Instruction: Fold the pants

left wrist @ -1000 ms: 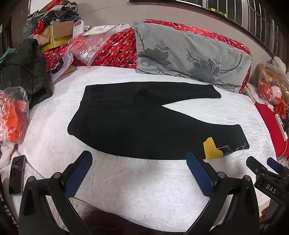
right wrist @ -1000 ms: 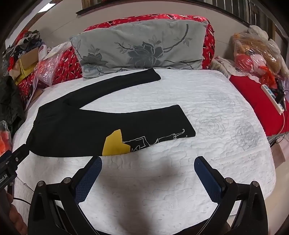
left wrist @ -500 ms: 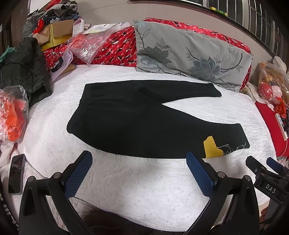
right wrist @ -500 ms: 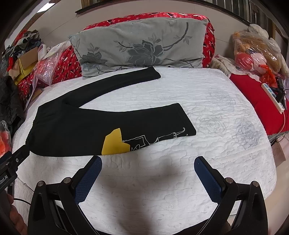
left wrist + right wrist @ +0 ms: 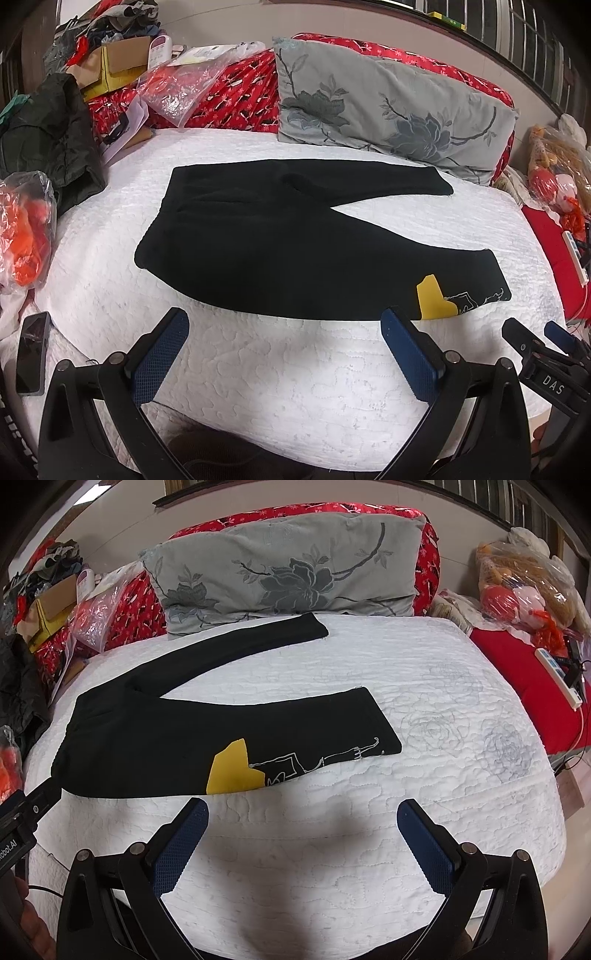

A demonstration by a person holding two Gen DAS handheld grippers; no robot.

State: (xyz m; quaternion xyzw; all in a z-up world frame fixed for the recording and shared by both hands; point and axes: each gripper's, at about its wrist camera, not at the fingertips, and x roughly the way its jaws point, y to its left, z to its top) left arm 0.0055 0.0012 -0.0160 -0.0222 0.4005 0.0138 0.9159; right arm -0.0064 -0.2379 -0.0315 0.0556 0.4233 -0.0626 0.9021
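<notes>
Black pants (image 5: pixel 280 236) lie flat on a white quilted bed (image 5: pixel 295 369), waist to the left, legs spread in a V to the right. The near leg has a yellow patch (image 5: pixel 432 301) and white line art near its cuff. The pants also show in the right wrist view (image 5: pixel 166 746), with the yellow patch (image 5: pixel 232 768). My left gripper (image 5: pixel 284 332) is open and empty, just in front of the pants' near edge. My right gripper (image 5: pixel 301 823) is open and empty, in front of the near leg. The right gripper shows in the left wrist view (image 5: pixel 535 350).
A grey floral pillow (image 5: pixel 388 110) leans on red bedding at the back. A dark jacket (image 5: pixel 51 136), bags, boxes and a phone (image 5: pixel 33 350) crowd the left side. A bagged plush toy (image 5: pixel 524 587) and power strip (image 5: pixel 557 679) lie on the right.
Both views have shifted slightly, with the pants a little higher in each frame. The pants have not moved and both grippers stay open.
</notes>
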